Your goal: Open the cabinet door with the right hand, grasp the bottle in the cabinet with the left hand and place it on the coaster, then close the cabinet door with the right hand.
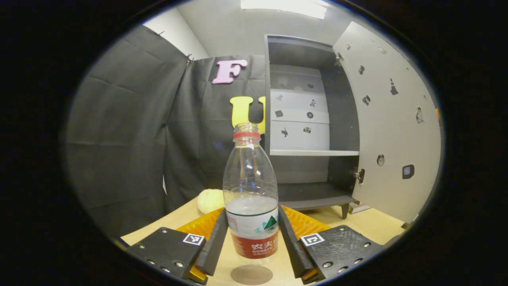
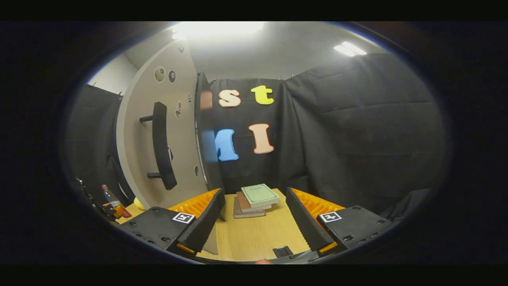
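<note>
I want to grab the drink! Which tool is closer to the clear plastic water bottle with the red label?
Left. The left tool grips the clear plastic water bottle; the right tool is far off.

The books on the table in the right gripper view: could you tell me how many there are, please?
3, stacked in one pile: a green book on top, a brown book under it, and a grey book at the bottom. More could be hidden beneath.

We see a clear, uncapped bottle (image 1: 251, 198) upright at lower centre, above a round grey coaster (image 1: 251, 274); the cabinet door (image 1: 391, 119) stands open at right.
</note>
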Motion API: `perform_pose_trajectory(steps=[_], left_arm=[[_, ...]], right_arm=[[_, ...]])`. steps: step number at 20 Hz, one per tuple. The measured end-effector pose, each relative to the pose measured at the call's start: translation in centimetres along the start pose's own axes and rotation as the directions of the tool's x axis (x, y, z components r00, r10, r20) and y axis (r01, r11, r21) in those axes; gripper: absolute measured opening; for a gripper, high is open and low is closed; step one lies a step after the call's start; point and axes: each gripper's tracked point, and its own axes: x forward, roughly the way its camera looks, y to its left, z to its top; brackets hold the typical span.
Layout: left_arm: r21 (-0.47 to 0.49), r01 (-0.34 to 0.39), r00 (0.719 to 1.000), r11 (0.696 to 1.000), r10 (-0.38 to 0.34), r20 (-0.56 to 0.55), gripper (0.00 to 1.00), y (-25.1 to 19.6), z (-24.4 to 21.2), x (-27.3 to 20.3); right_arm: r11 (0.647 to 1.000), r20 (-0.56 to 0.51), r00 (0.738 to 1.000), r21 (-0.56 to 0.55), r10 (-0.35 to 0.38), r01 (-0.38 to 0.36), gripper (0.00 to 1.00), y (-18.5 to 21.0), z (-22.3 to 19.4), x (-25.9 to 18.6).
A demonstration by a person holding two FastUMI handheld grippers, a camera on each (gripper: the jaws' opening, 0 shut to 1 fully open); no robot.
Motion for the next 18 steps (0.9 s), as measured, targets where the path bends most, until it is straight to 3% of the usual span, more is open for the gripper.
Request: perform_pose_trajectory(steps=[5, 11, 18], left_arm=[[0.045, 0.015, 0.999, 0.999, -0.013, -0.041, 0.7, 0.0, -4.5, -0.2], [-0.003, 0.027, 0.999, 1.0, -0.027, -0.04, 0.7, -0.5, -8.6, 0.0], [-0.002, -0.006, 0.996, 1.0, 0.006, -0.088, 0.7, -0.1, -12.7, -0.5]], right_arm=[[1.0, -0.015, 1.0, -0.02, -0.014, 0.014, 0.98, 0.1, -0.5, -0.3], [0.998, -0.055, 0.998, -0.058, -0.02, 0.017, 0.98, 0.4, -1.2, -0.2], [0.997, -0.069, 0.998, -0.081, 0.001, -0.006, 0.98, 1.6, -1.6, 0.1]])
